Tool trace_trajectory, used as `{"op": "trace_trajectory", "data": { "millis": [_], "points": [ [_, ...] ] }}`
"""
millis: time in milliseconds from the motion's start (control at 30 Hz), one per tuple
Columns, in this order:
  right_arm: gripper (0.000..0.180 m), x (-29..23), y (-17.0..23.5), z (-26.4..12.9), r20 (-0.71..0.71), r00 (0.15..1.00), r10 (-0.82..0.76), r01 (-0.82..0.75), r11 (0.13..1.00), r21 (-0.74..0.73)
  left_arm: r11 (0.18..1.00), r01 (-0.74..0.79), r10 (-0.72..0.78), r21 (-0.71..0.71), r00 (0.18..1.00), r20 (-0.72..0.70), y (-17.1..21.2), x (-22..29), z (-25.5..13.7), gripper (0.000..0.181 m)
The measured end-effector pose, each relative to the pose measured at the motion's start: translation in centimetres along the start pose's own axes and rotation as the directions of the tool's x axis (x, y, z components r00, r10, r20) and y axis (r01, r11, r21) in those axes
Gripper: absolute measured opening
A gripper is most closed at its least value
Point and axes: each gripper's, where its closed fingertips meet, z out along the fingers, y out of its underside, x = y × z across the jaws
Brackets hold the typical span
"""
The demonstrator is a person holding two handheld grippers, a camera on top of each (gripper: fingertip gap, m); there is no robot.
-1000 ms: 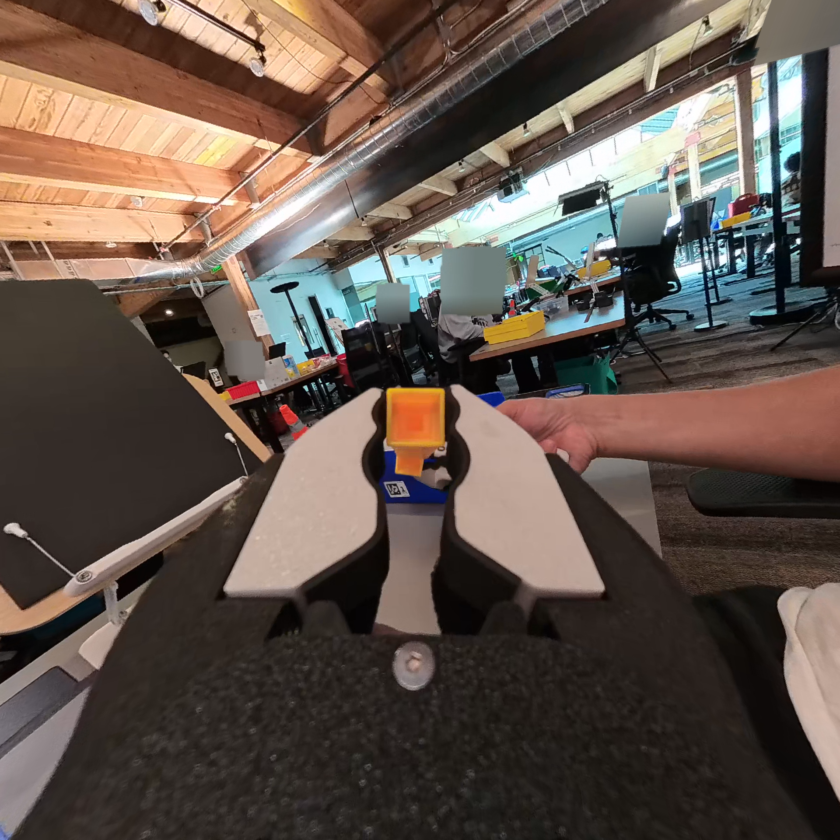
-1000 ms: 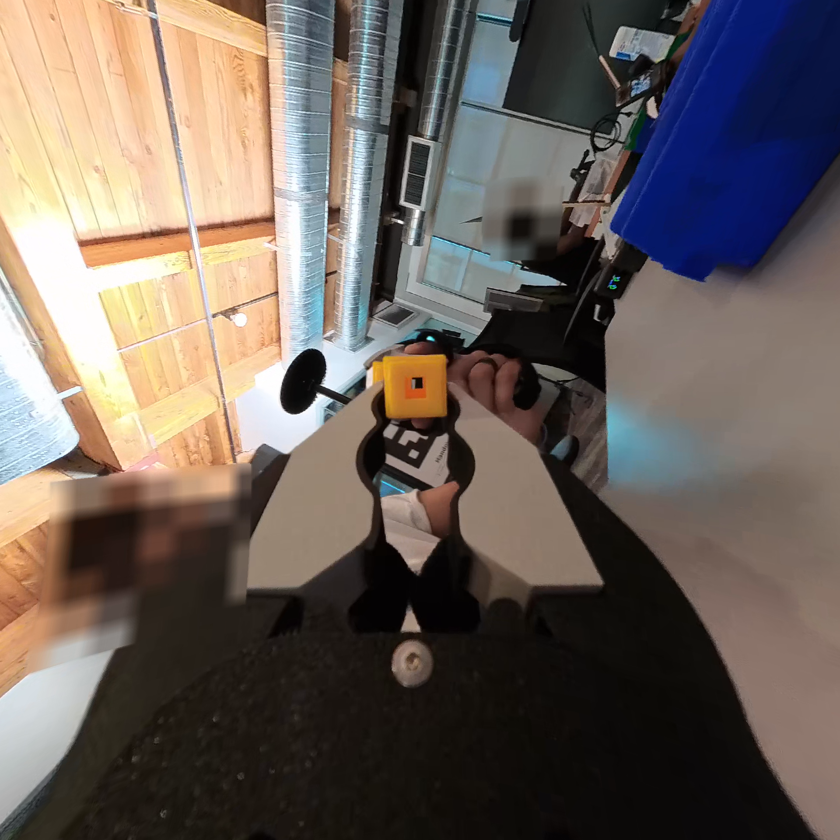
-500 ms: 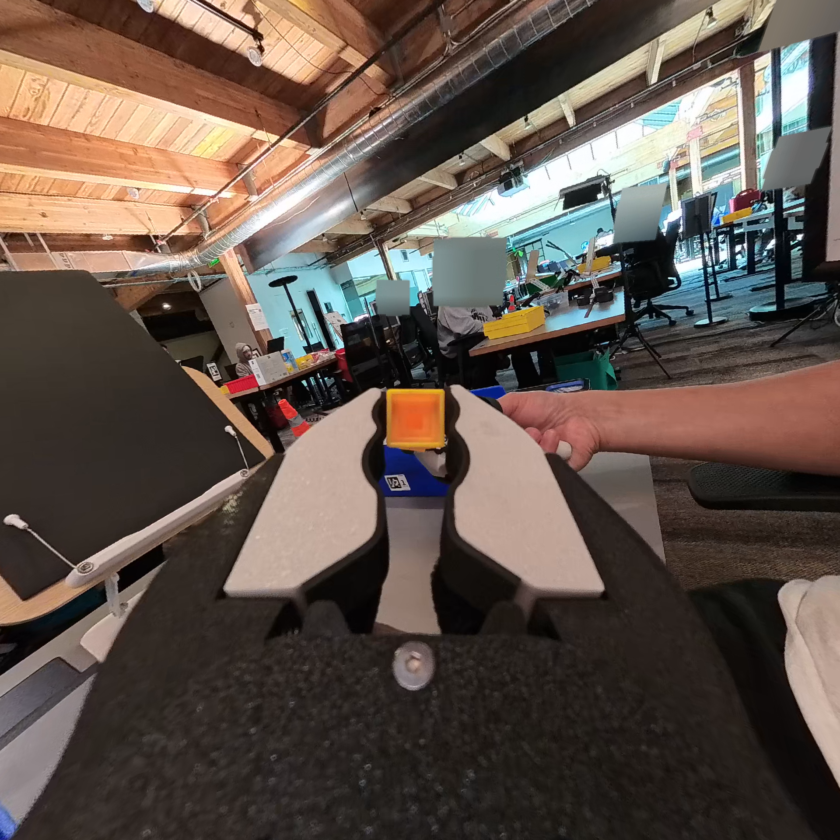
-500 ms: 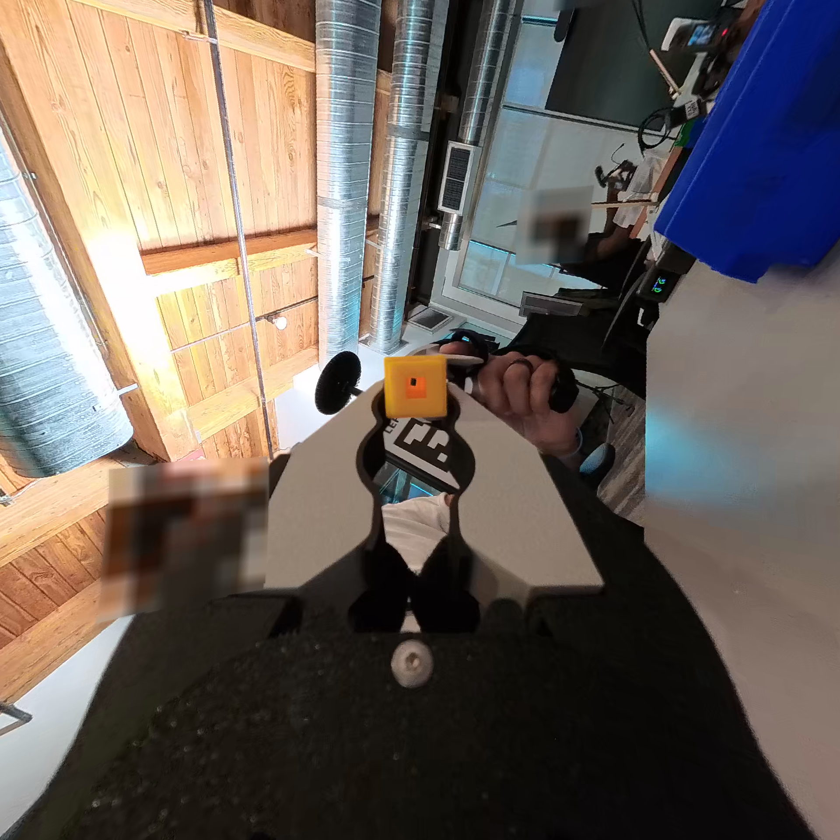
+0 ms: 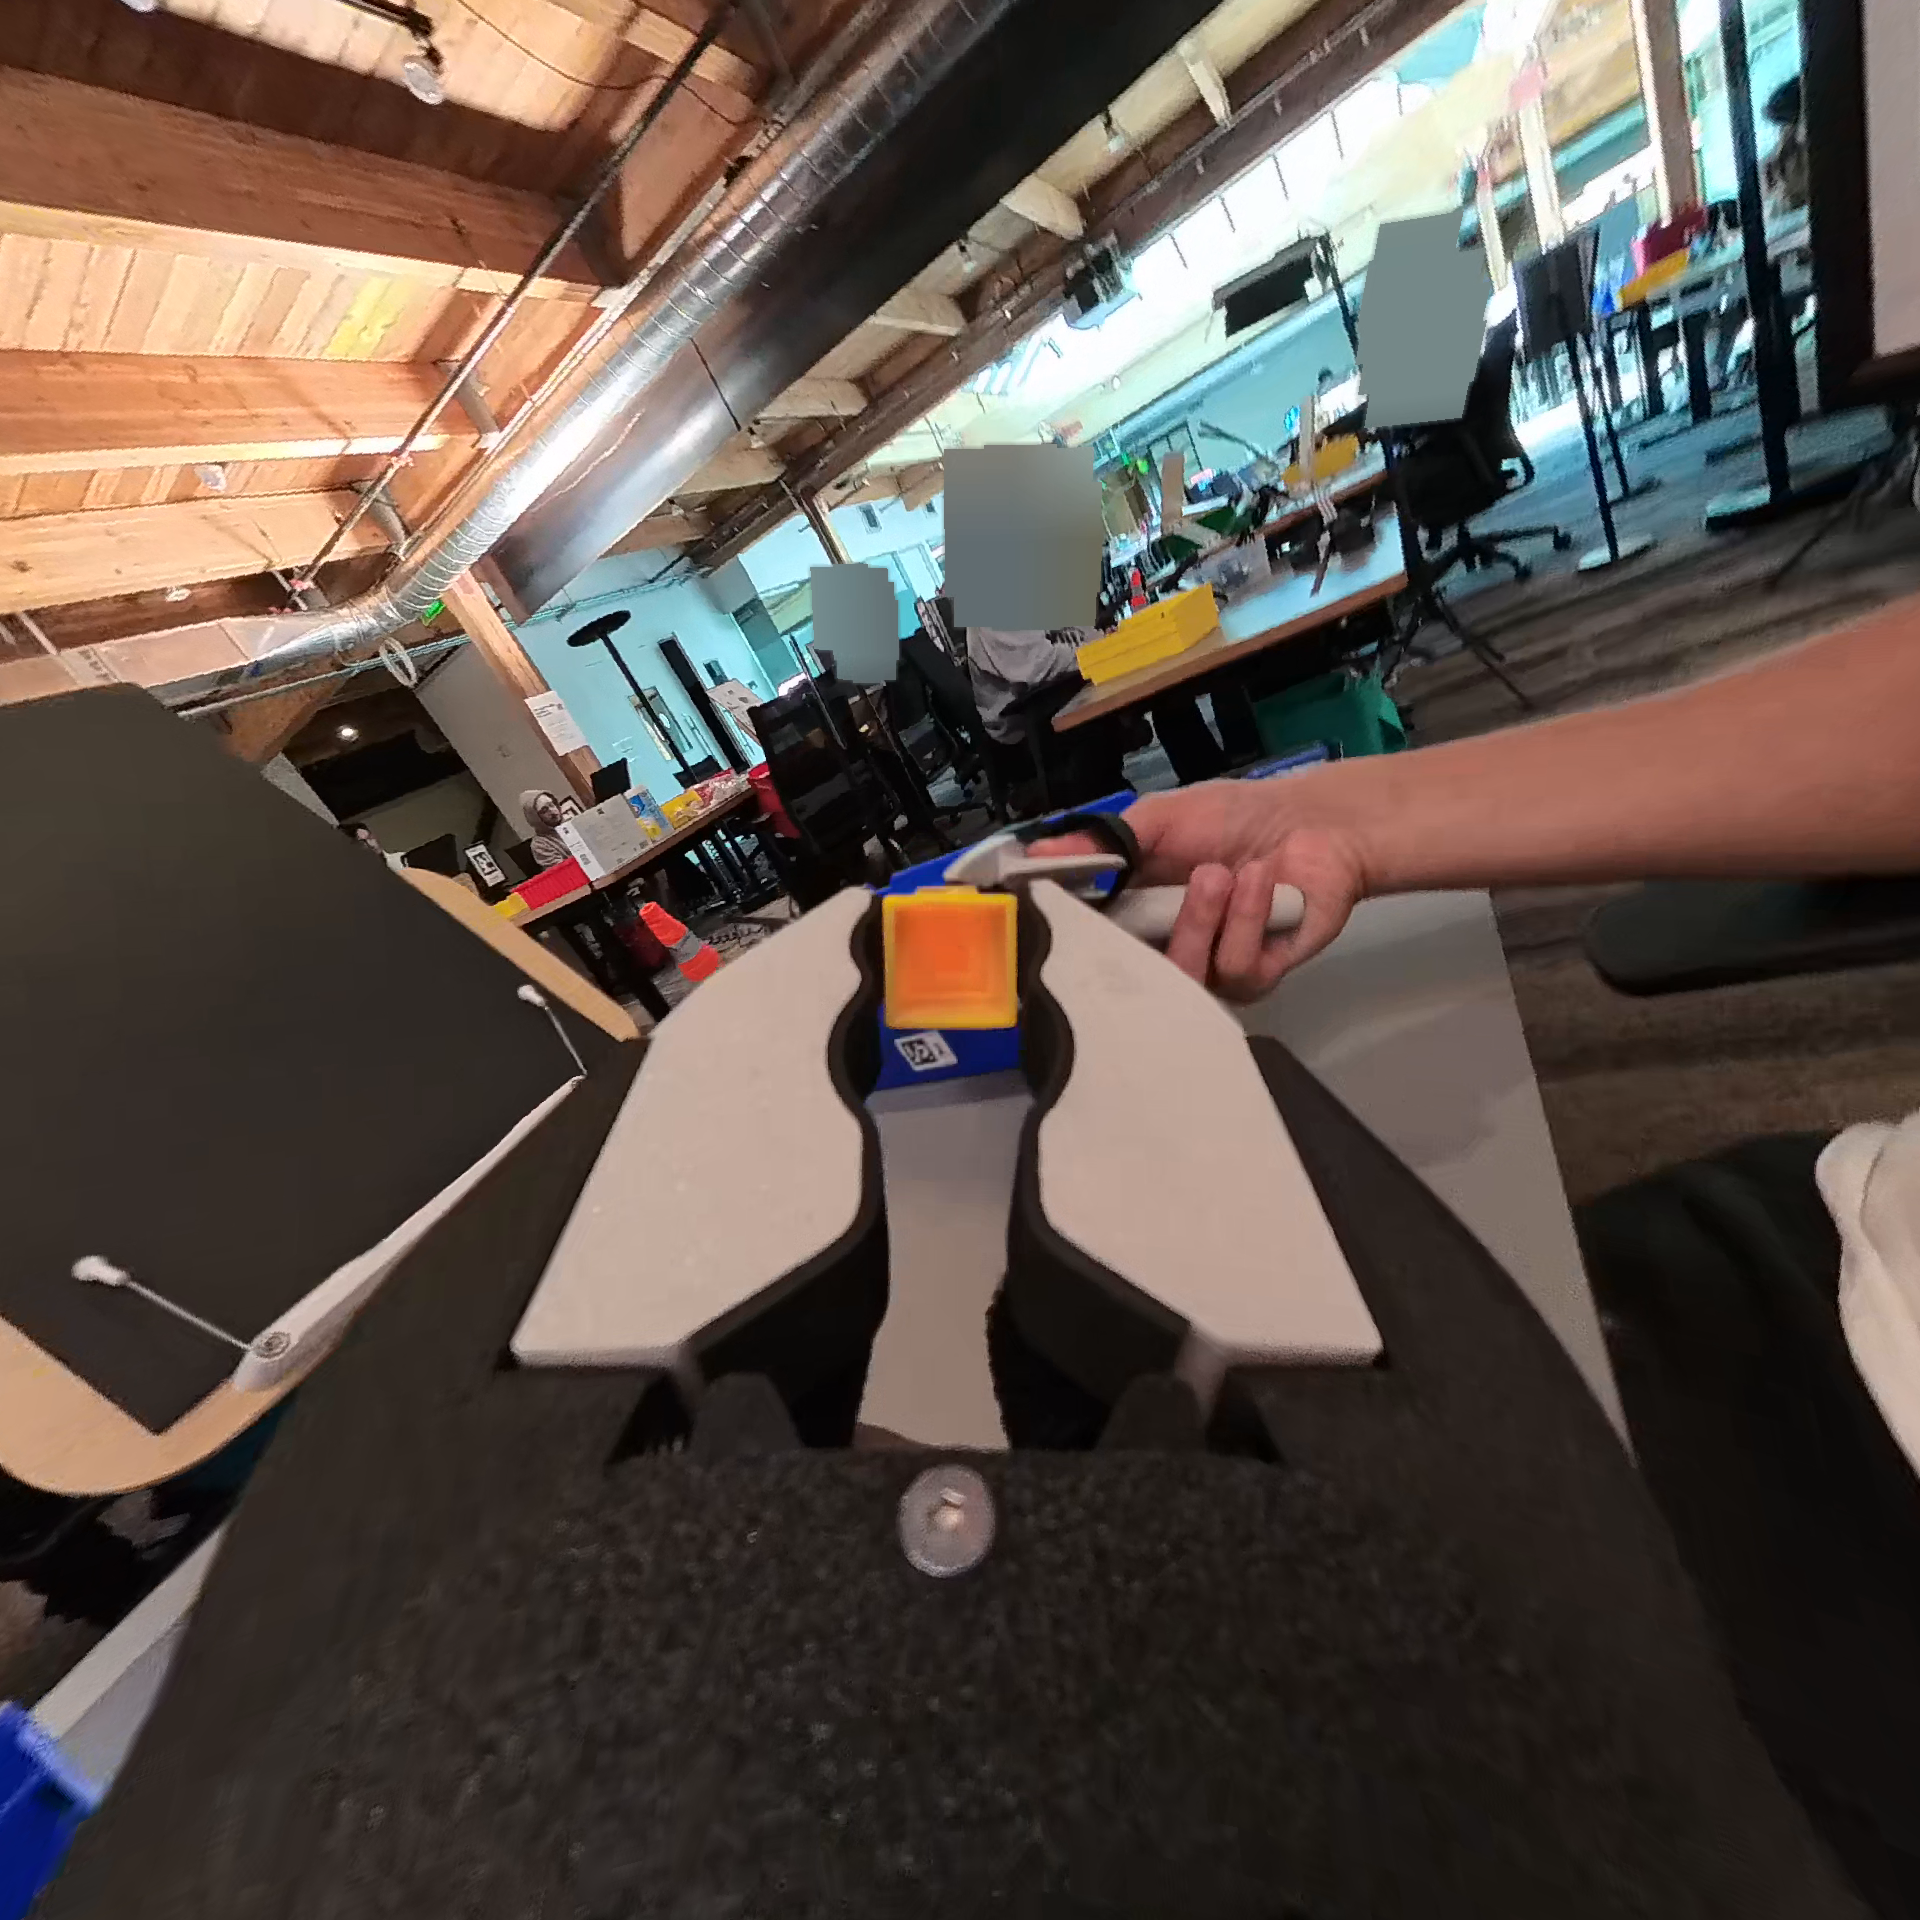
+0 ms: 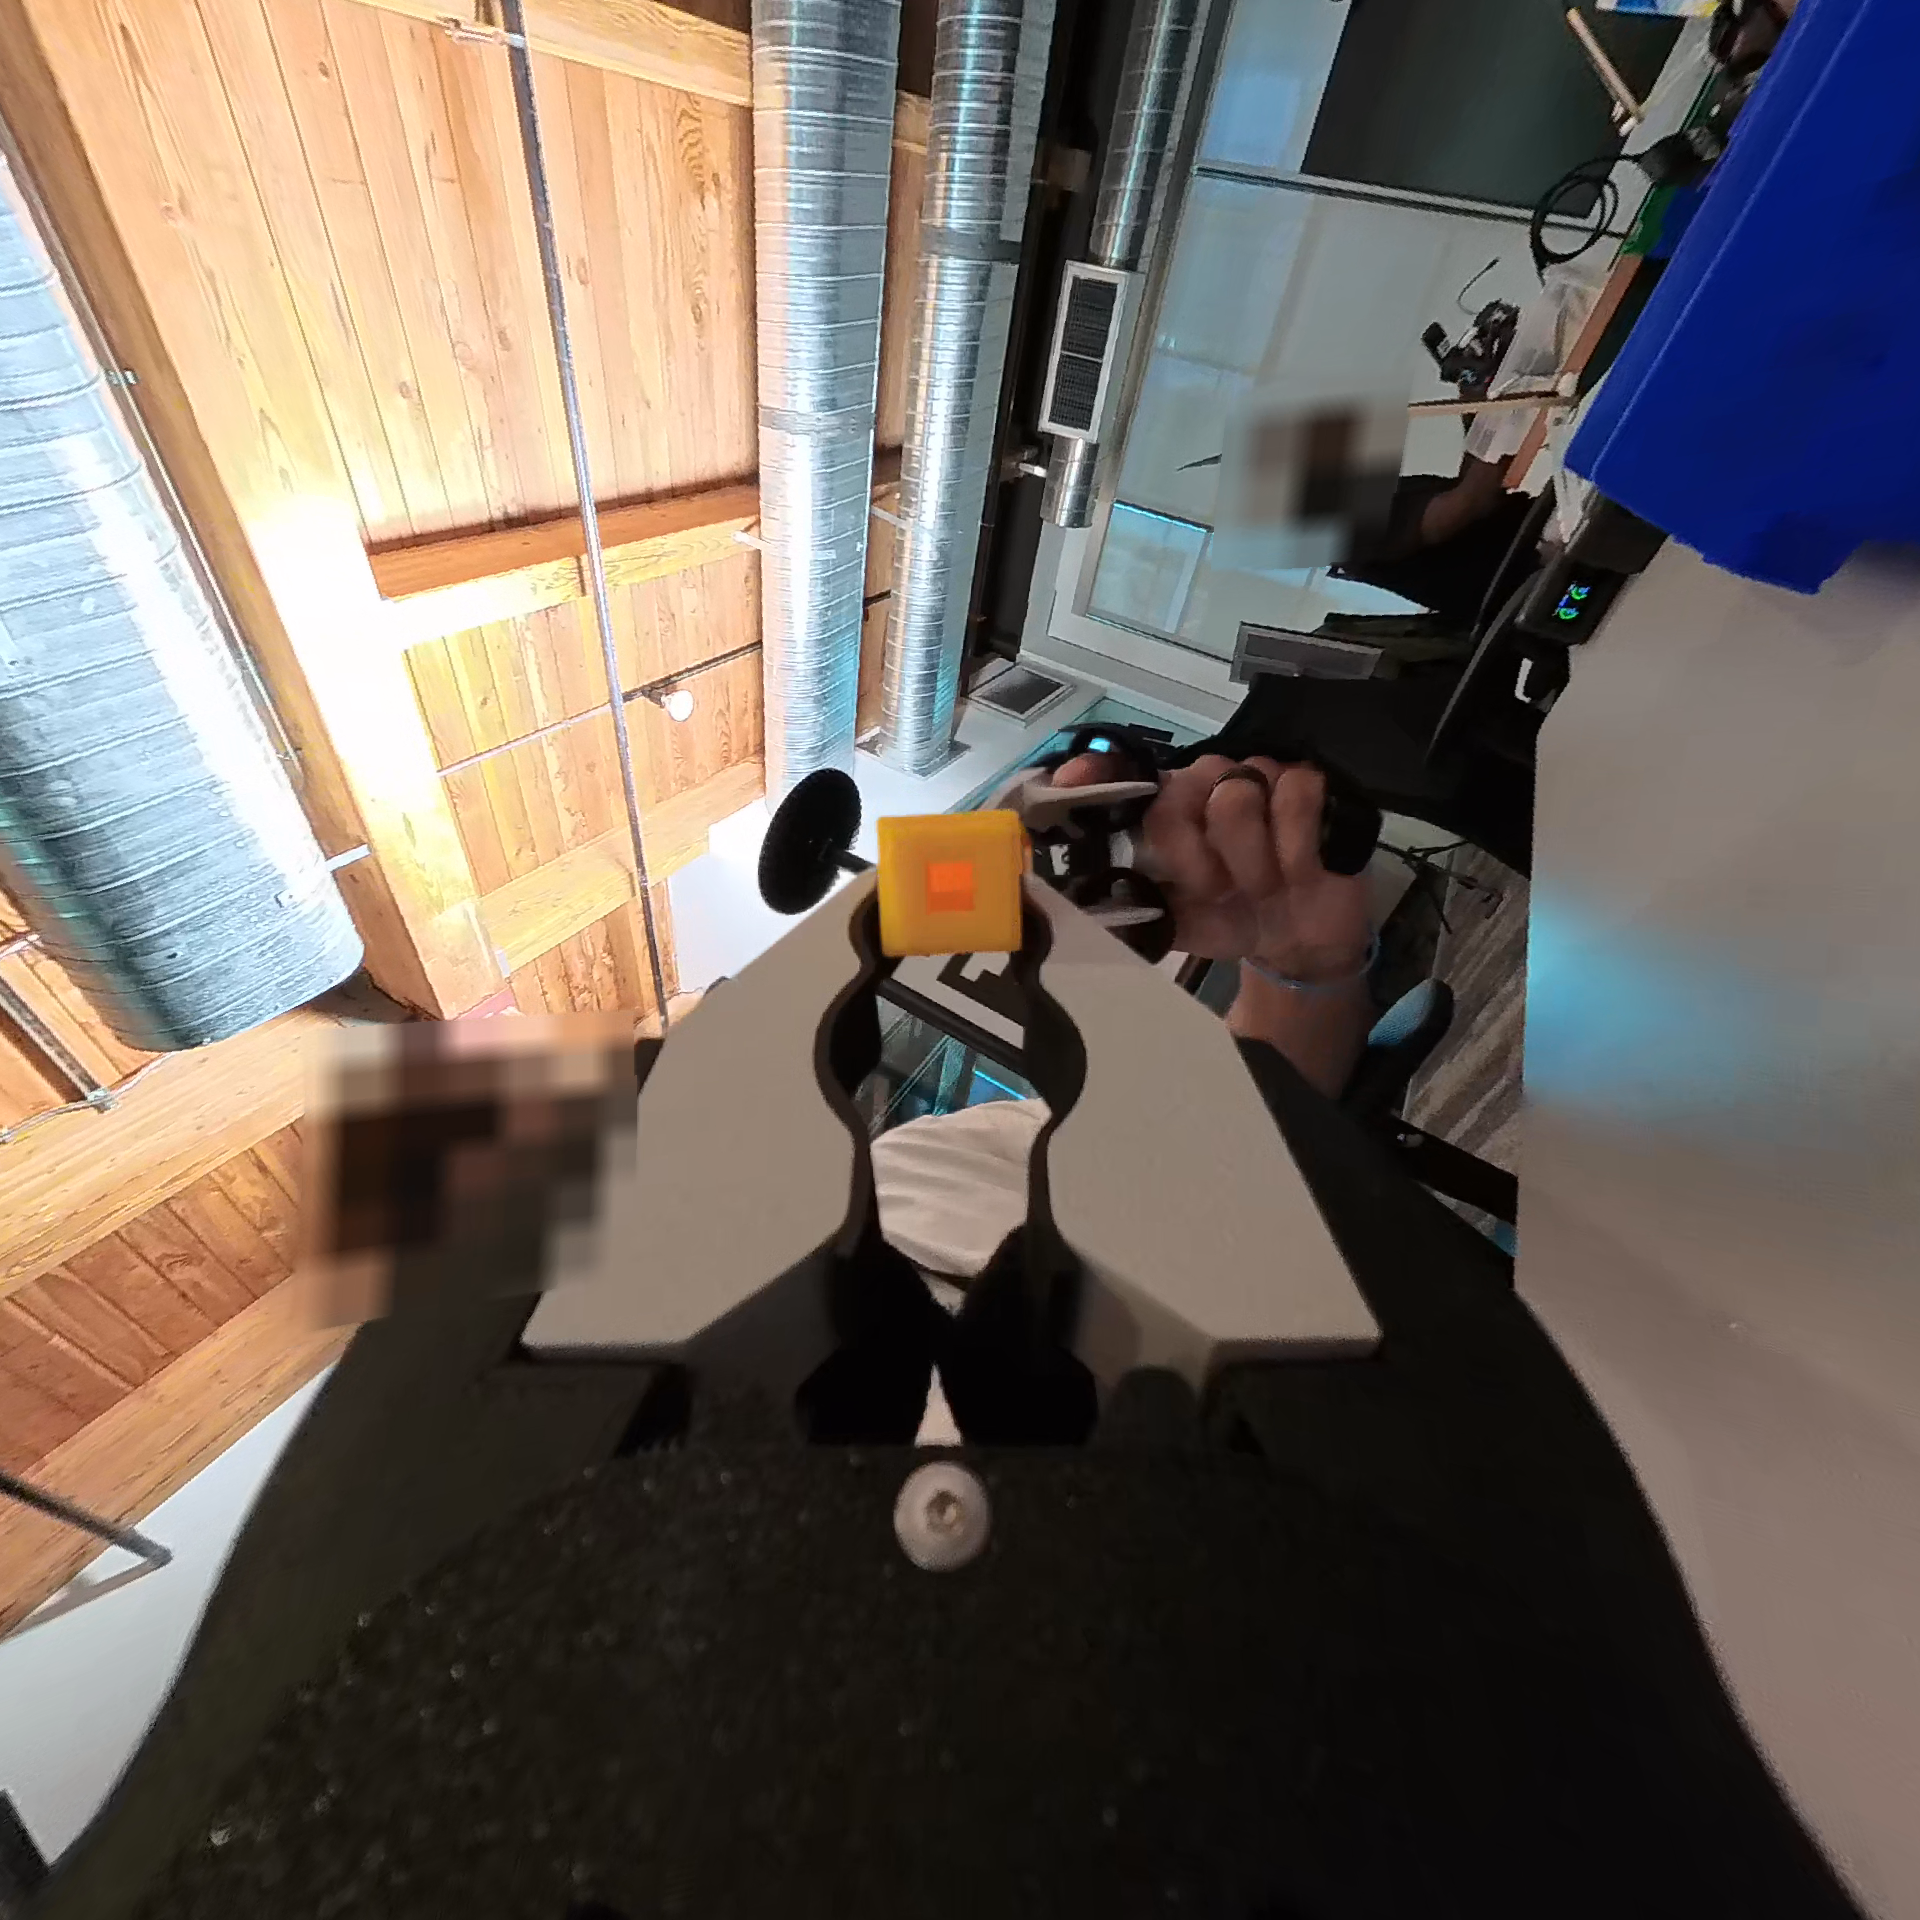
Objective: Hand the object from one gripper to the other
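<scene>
Both grippers, left (image 5: 948, 961) and right (image 6: 948, 883), still pinch the yellow block (image 5: 948, 958) at frame centre, its hollow end facing the left camera, its stub now hidden.

Black board (image 5: 187, 997) — yellow bins (image 5: 1148, 632), ducts (image 6: 821, 384).

Blue bin (image 5: 940, 1060) on grey table (image 5: 1382, 1049)

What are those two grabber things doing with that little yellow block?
A person holds a grabber in each hand and is passing a small yellow block with an orange middle from one to the other. The left gripper and the right gripper each have their jaws closed against the block's sides, each from its own end. So both grip it at once. The handover is midway: neither has let go yet.
</scene>
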Motion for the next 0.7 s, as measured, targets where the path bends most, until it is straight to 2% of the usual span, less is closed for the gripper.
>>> {"op": "trace_trajectory", "data": {
  "millis": [233, 500, 700],
  "points": [
    [0.022, 0.8, 0.1, 0.0, -0.148, 0.982, -0.119, 0.115, 0.993, -0.035, 1.0, 0.0, -0.001, -0.008, 1.0, -0.023, 0.7, 0.0, -0.2, 0.022],
    [0.022, 0.9, -0.2, -0.3, -0.154, 0.98, -0.125, 0.124, 0.992, -0.013, 0.999, -0.045, 0.045, 0.005, 0.999, -0.018, 1.3, 0.5, 0.2, 0.022],
    [0.023, 0.6, 0.7, -0.3, -0.164, 0.979, -0.121, 0.11, 0.991, -0.073, 1.0, -0.017, 0.016, -0.004, 0.998, -0.056, 1.4, 0.4, -0.1, 0.022]
  ]
}}
